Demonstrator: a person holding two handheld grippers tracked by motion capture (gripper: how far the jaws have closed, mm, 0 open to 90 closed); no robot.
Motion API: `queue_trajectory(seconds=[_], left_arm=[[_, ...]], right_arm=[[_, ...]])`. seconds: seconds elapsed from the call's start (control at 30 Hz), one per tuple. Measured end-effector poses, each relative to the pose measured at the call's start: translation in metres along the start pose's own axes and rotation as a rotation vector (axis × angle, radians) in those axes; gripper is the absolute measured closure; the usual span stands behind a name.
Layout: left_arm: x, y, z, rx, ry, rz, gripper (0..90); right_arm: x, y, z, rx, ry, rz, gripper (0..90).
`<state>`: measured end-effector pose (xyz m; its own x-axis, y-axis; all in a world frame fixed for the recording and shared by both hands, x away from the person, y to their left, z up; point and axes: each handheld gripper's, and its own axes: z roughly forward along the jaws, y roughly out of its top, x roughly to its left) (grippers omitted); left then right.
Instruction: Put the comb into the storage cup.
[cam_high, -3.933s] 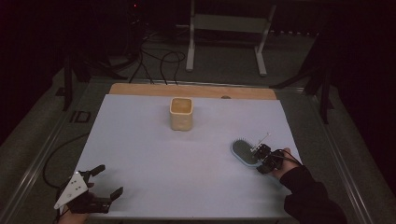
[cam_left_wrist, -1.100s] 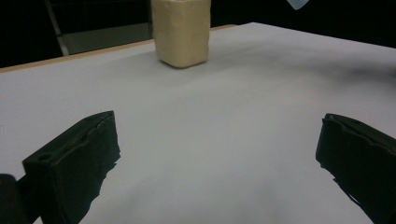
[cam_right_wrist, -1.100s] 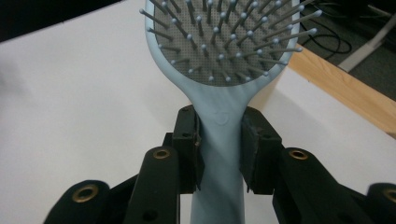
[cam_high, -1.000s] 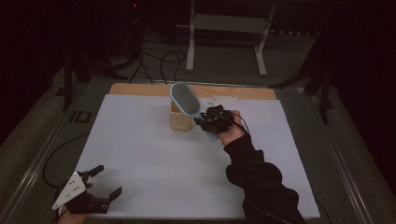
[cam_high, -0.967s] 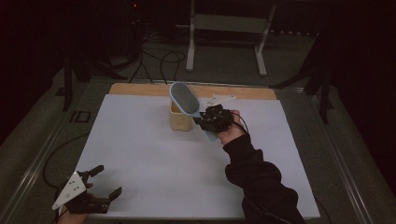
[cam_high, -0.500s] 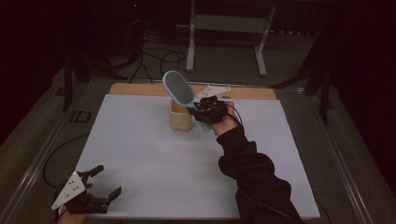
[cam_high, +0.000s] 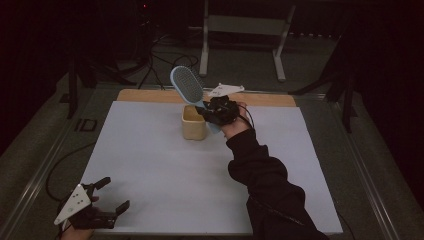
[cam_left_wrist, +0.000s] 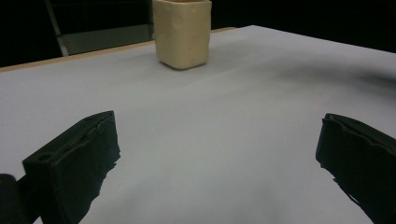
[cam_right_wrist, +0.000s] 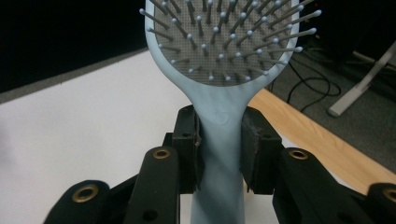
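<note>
Right gripper (cam_high: 214, 111) is clamped on the neck of the light-blue hairbrush (cam_high: 186, 85), whose head is tilted up and away over the beige cup (cam_high: 193, 122), probably so the handle end can be lowered in. Left gripper (cam_high: 102, 200) is kept wide apart and empty near the table's (cam_high: 150, 165) front corner, out of the way.

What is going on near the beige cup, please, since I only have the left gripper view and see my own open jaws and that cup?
Observer: The right gripper holds a light blue hairbrush beside the beige cup.
Operator: Where is it gripped?
Observer: On the handle, jaws pressed to both sides.
Operator: Which way does the head point?
Observer: Up and tilted, above the cup, bristles facing the right gripper's camera.
</note>
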<state>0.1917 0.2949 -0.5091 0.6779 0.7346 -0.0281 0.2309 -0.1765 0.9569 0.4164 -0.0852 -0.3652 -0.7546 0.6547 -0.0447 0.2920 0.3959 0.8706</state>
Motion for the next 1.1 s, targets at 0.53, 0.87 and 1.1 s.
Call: queue_trajectory(seconds=[0.53, 0.87, 1.1], left_arm=[[0.000, 0.000, -0.001, -0.002, -0.005, 0.001, 0.0], [0.001, 0.000, -0.002, -0.008, -0.007, -0.001, 0.0], [0.001, 0.000, -0.002, -0.010, -0.008, -0.004, 0.0]], right_arm=[[0.003, 0.016, 0.018, -0.081, -0.017, 0.005, 70.5], [0.000, 0.030, 0.032, -0.116, -0.033, 0.027, 70.5], [-0.006, 0.033, 0.044, -0.147, -0.041, 0.053, 70.5]])
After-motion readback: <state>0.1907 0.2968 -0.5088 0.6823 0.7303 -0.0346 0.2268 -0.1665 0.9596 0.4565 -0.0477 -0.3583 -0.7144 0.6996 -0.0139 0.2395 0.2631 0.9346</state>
